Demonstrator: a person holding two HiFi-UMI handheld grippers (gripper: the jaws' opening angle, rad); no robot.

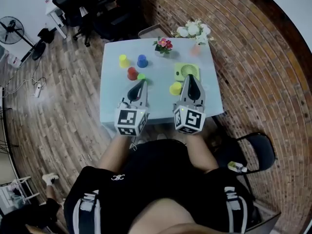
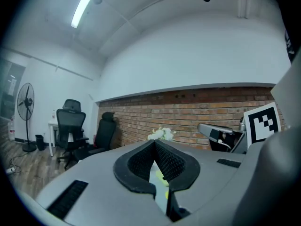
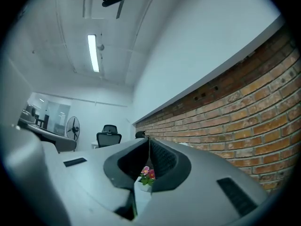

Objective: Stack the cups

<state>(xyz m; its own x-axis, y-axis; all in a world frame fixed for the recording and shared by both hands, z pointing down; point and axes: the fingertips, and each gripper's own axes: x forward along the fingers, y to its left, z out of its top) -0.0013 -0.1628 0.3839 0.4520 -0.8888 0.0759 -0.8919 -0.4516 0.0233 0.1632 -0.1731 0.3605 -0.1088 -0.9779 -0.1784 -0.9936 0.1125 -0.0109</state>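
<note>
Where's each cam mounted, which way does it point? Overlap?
Head view: on the person's head, steeply down at the table with cups; shows left gripper, right gripper, lap.
Left gripper view: on left gripper, along its shut jaws toward the brick wall; right gripper's marker cube at right.
Right gripper view: on right gripper, along shut jaws at the pink flowers.
Shared: both gripper views show brick wall and fan.

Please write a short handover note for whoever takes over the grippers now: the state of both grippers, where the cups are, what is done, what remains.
Left gripper: shut, empty, tip by the green cup.
Right gripper: shut, empty, beside the near yellow cup.
Also on the table: red cup, blue cup, far yellow cup.
Done: nothing stacked yet.
Left: stack all five cups.
</note>
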